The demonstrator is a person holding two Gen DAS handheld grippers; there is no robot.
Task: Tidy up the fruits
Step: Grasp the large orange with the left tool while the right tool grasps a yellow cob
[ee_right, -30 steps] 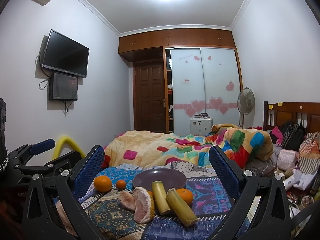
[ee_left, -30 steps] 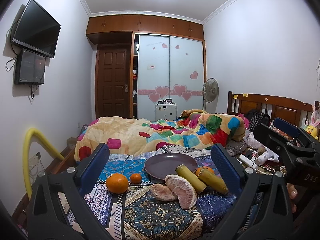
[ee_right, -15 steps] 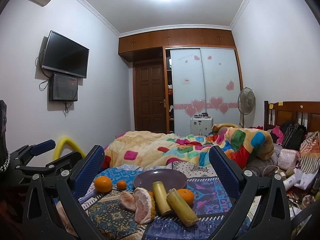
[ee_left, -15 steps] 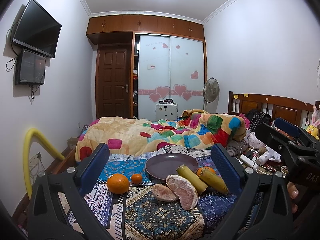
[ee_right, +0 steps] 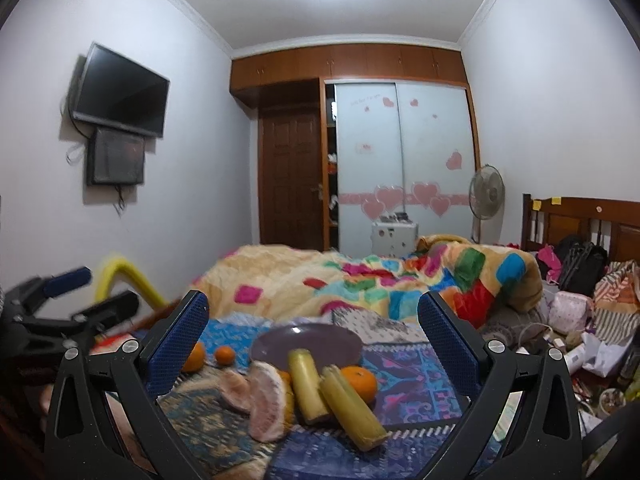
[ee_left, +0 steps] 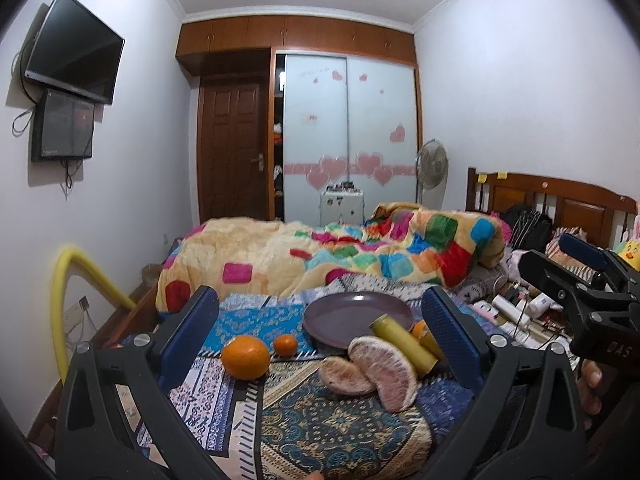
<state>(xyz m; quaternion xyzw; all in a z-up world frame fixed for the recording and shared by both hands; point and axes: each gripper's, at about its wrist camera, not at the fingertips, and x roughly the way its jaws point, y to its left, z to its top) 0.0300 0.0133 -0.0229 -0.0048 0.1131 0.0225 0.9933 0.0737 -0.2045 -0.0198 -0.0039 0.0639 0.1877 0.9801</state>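
Both wrist cameras looked low and level across the bed toward the wardrobe (ee_left: 348, 140), close behind the purple plate (ee_left: 352, 316) (ee_right: 320, 344), side by side, sharing both.

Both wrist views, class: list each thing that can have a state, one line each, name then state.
left gripper: jaws open, holding nothing
right gripper: jaws open, holding nothing
purple plate: empty
pomelo pieces: peeled, on cloth
large orange: whole, unpeeled
wardrobe sliding door: partly open
TV: off
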